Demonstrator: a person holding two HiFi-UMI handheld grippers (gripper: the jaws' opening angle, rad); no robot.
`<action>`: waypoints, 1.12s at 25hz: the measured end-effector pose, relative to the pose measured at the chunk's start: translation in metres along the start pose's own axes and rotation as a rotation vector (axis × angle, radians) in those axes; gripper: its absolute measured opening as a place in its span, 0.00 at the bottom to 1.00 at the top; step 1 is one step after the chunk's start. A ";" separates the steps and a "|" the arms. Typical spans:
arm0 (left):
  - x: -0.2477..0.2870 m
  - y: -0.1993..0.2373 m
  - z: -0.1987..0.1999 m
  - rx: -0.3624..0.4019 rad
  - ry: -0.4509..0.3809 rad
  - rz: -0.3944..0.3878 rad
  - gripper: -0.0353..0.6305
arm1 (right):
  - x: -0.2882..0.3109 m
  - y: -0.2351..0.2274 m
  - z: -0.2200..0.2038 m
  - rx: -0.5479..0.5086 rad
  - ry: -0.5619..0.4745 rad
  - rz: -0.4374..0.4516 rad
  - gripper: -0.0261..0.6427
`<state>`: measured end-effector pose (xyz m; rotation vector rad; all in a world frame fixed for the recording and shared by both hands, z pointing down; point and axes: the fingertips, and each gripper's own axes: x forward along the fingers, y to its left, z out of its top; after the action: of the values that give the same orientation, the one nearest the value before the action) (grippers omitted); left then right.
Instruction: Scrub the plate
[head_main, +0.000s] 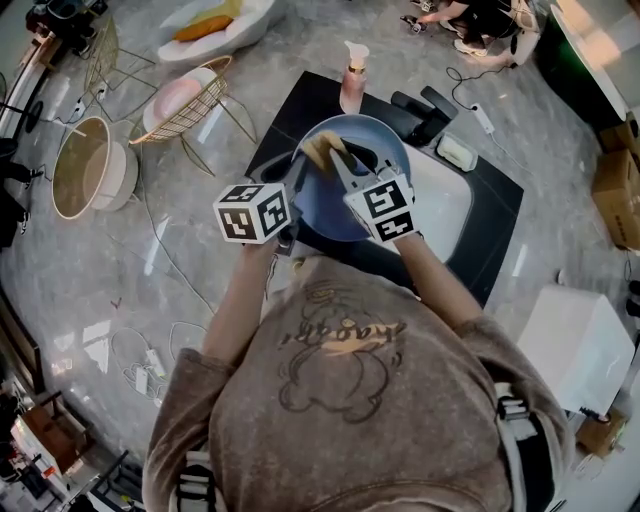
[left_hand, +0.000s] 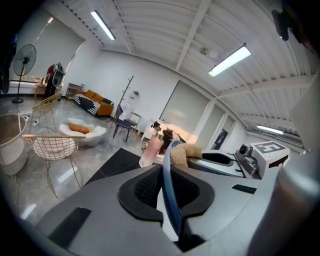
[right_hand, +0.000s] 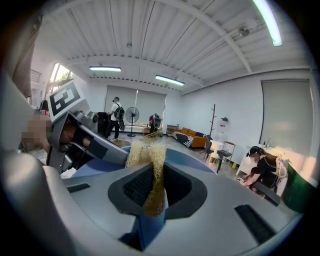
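Observation:
A blue plate (head_main: 362, 178) is held up over the black mat, its face tilted toward me. My left gripper (head_main: 298, 186) is shut on the plate's left rim; in the left gripper view the plate (left_hand: 169, 192) runs edge-on between the pads. My right gripper (head_main: 336, 160) is shut on a yellowish fibrous scrub pad (head_main: 324, 148) that rests against the plate's upper face. In the right gripper view the scrub pad (right_hand: 153, 175) sticks up from between the jaws, with the plate (right_hand: 187, 159) just behind it and the left gripper (right_hand: 75, 131) at the left.
A pink pump bottle (head_main: 352, 82) stands at the far edge of the black mat (head_main: 288, 112). A white basin (head_main: 448, 205) lies to the right. Wire baskets (head_main: 188, 105) and a round tub (head_main: 84, 166) stand on the left, with cables on the floor. A person (head_main: 478, 22) sits on the floor farther off.

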<state>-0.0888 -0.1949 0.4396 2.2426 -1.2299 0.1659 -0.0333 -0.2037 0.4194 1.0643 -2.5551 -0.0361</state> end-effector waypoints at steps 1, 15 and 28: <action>0.001 -0.003 0.000 0.007 0.003 -0.005 0.11 | 0.000 0.001 0.000 -0.016 0.006 -0.002 0.11; 0.002 -0.020 -0.001 0.031 0.023 -0.030 0.11 | 0.002 -0.010 -0.002 -0.171 0.052 -0.057 0.12; -0.001 -0.020 0.003 0.023 0.011 -0.026 0.11 | -0.001 -0.059 -0.012 -0.197 0.106 -0.166 0.12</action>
<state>-0.0738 -0.1882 0.4281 2.2729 -1.1982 0.1834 0.0120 -0.2434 0.4206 1.1650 -2.3088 -0.2618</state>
